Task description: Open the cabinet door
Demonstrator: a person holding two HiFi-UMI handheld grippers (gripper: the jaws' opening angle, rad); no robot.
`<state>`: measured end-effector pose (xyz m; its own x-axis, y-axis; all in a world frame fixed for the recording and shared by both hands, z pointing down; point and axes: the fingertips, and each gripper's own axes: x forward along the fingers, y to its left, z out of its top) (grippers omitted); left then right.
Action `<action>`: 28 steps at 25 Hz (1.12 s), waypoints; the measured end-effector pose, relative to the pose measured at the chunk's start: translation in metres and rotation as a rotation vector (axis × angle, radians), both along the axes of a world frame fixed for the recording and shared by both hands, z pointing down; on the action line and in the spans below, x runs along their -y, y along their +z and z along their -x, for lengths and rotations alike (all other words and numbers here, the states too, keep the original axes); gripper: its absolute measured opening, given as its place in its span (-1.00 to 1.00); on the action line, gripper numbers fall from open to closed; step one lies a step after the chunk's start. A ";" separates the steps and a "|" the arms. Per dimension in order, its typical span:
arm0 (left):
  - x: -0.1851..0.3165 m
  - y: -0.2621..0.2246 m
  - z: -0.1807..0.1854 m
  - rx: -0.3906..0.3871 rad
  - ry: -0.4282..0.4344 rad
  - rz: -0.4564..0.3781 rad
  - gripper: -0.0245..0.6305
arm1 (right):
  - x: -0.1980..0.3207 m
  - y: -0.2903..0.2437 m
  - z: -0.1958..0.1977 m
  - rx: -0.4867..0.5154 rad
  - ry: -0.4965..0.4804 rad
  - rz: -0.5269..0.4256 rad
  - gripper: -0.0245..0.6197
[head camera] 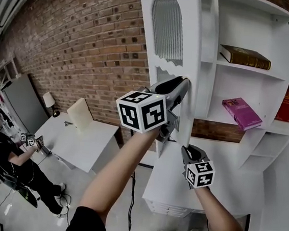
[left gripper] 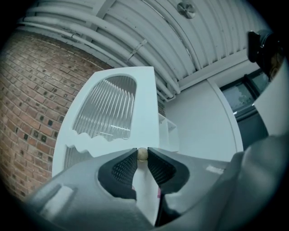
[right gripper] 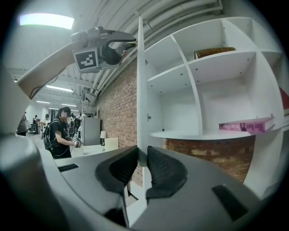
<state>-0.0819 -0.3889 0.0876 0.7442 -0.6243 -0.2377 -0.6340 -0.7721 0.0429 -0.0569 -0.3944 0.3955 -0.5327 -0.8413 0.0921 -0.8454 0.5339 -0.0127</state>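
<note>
Item: white cabinet door [head camera: 191, 56] — arched ribbed-glass panel [head camera: 168, 28] above scalloped trim, small round brass-coloured knob [left gripper: 142, 154]. It stood swung well out from the white open-shelf cabinet [head camera: 240, 86], before a red brick wall [head camera: 80, 44]. The left hand-held gripper [head camera: 185, 82] was clamped on the knob; the right hand-held gripper [head camera: 185, 149] pinched the door's lower edge. Magenta book [head camera: 241, 113] on a shelf — cover print too small to read.
</note>
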 end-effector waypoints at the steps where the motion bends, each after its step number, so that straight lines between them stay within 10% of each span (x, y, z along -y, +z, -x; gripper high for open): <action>1: -0.002 -0.001 0.004 -0.010 0.009 0.003 -0.68 | -0.003 -0.001 0.004 0.000 0.006 -0.004 -0.73; 28: -0.022 0.000 0.048 -0.052 0.125 -0.032 -0.68 | -0.029 0.000 0.047 0.021 -0.015 -0.038 -0.72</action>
<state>-0.1299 -0.3670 0.0879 0.8021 -0.5188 -0.2959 -0.5302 -0.8466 0.0471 -0.1038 -0.3655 0.3958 -0.5470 -0.8357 0.0492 -0.8369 0.5472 -0.0100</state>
